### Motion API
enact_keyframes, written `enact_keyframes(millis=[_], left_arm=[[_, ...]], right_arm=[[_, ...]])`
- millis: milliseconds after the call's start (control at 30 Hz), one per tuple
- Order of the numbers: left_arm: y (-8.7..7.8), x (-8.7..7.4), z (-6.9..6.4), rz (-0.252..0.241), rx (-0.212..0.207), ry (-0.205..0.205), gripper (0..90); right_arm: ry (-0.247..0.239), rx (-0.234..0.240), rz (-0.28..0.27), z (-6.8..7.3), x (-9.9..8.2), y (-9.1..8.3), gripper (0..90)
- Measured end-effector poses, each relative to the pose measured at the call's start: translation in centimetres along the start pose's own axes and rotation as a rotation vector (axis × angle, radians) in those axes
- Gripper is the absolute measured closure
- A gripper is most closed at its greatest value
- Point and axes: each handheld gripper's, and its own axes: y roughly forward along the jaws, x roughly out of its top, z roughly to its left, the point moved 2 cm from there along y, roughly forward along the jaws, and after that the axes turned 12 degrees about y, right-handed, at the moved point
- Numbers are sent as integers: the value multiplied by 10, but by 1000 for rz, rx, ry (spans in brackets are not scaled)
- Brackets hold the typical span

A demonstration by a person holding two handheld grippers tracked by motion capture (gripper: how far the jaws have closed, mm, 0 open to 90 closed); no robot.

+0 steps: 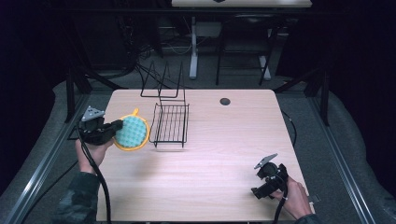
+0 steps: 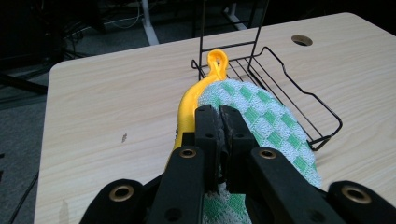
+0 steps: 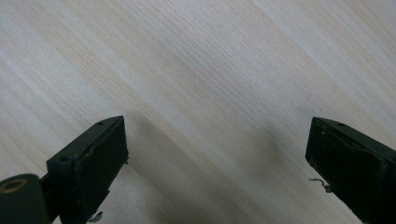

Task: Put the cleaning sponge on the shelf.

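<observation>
A round green-and-white checked pot holder (image 1: 130, 132) with a yellow rim and hanging loop is held tilted above the left part of the table. My left gripper (image 1: 114, 126) is shut on its near edge. In the left gripper view the jaws (image 2: 219, 116) pinch the pot holder (image 2: 261, 116), and the yellow loop (image 2: 218, 60) points toward the black wire rack (image 2: 299, 98). That rack (image 1: 170, 123) stands just right of the pot holder. My right gripper (image 1: 258, 192) hovers near the front right of the table, open; its jaws (image 3: 215, 158) stand wide over bare wood.
The light wooden table (image 1: 224, 154) has a round cable hole (image 1: 225, 101) at the back. The rack's upright wires (image 1: 163, 84) rise at the table's far edge. Table legs and cables lie on the dark floor behind.
</observation>
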Motion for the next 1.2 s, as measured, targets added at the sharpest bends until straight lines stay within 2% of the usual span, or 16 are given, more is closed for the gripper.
enact_keyframes(millis=[300,433,733,1200], left_arm=[[9,7,-8,-6,-14,16,870],[11,10,-10,-12,-20,14,870],[20,15,-17,-21,-14,20,869],[35,20,-26,-29,-19,31,870]], right_arm=[[0,2,-14,0,0,1,53],[-3,2,1,0,0,0,53],[0,3,-13,0,0,1,54],[-6,3,0,-1,-1,0,56]])
